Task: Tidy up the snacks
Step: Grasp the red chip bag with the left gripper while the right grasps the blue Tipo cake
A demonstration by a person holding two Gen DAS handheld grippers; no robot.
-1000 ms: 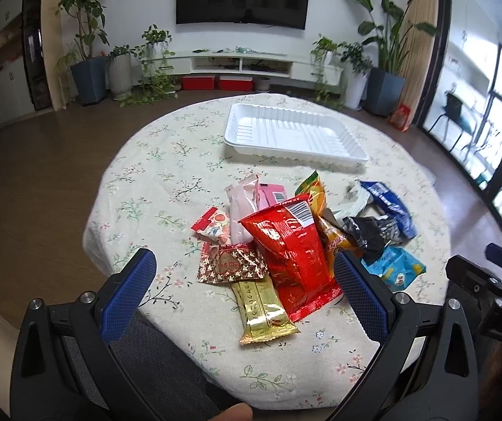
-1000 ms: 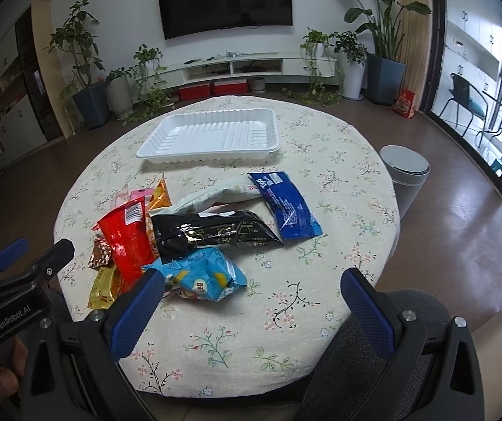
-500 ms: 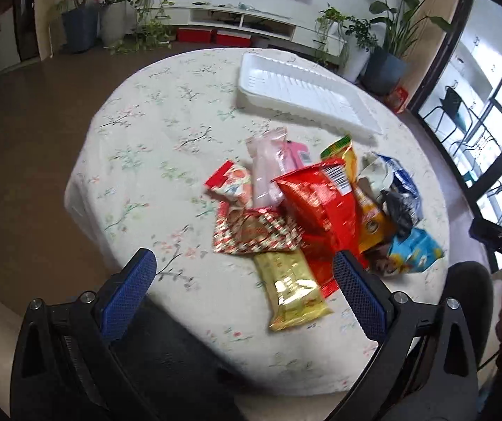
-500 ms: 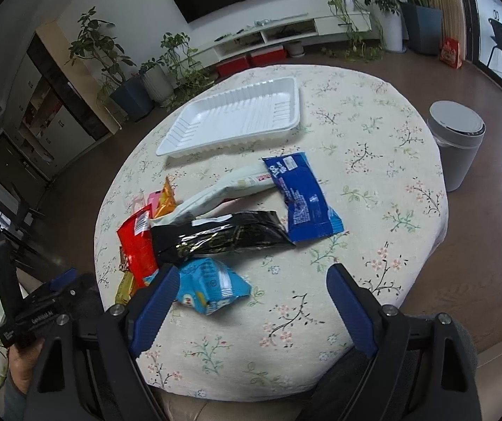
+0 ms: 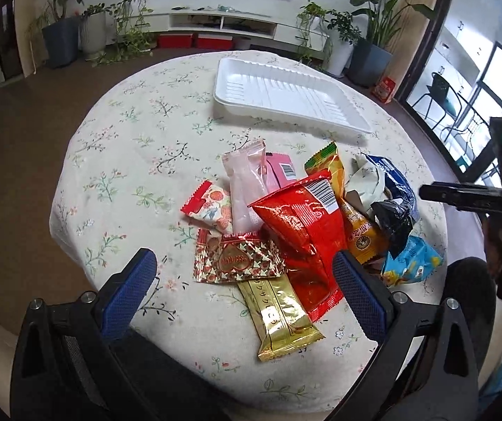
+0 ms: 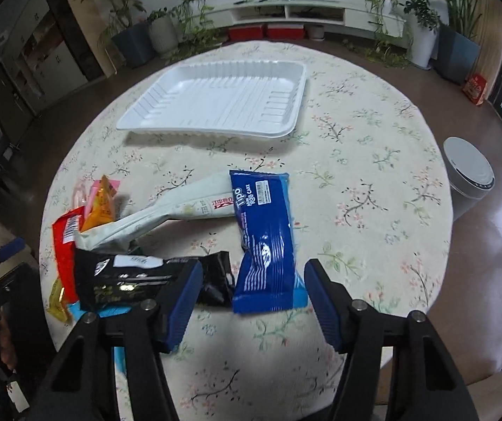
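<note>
A heap of snack packets lies on the round floral table (image 5: 138,147), with an empty white tray (image 5: 286,94) beyond it. My left gripper (image 5: 245,280) hangs open over the near side of the heap, above a heart-patterned packet (image 5: 237,259) and a gold packet (image 5: 279,315). A big red bag (image 5: 300,224) lies by its right finger. My right gripper (image 6: 252,294) is closing, with the near end of the blue Tipo packet (image 6: 266,231) and a corner of a black packet (image 6: 128,280) between its jaws. The pads do not visibly press on either. The tray (image 6: 216,105) lies straight ahead.
A white long packet (image 6: 180,207), orange and pink packets (image 6: 101,196) and a light-blue packet (image 5: 409,263) lie in the heap. A grey bin (image 6: 468,175) stands on the floor right of the table. Potted plants and a TV shelf line the far wall.
Both grippers have come forward and tipped down toward the snacks. The right gripper's jaws have narrowed and now straddle the blue packet's near end. The left jaws keep their width.
</note>
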